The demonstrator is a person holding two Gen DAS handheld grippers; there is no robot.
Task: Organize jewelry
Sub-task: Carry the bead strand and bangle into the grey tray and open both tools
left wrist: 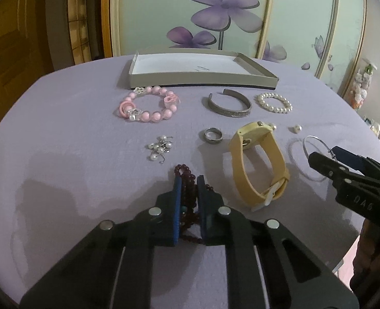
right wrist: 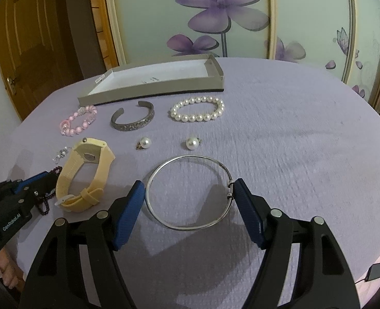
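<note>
Left claw pinches dark bead bracelet beside yellow watch

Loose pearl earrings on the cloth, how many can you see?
2. One pearl earring lies in front of the metal cuff; the other earring lies in front of the pearl bracelet. The small cluster by the watch may hide more.

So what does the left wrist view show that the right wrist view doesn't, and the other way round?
Left wrist only: the plain ring, and the left gripper with jaws closed on the dark red bead bracelet.

Right wrist only: the right gripper with jaws open around the thin silver bangle, and both pearl earrings unobstructed.

Both: the grey box, pink bracelet, silver cuff, pearl bracelet and yellow watch.
</note>
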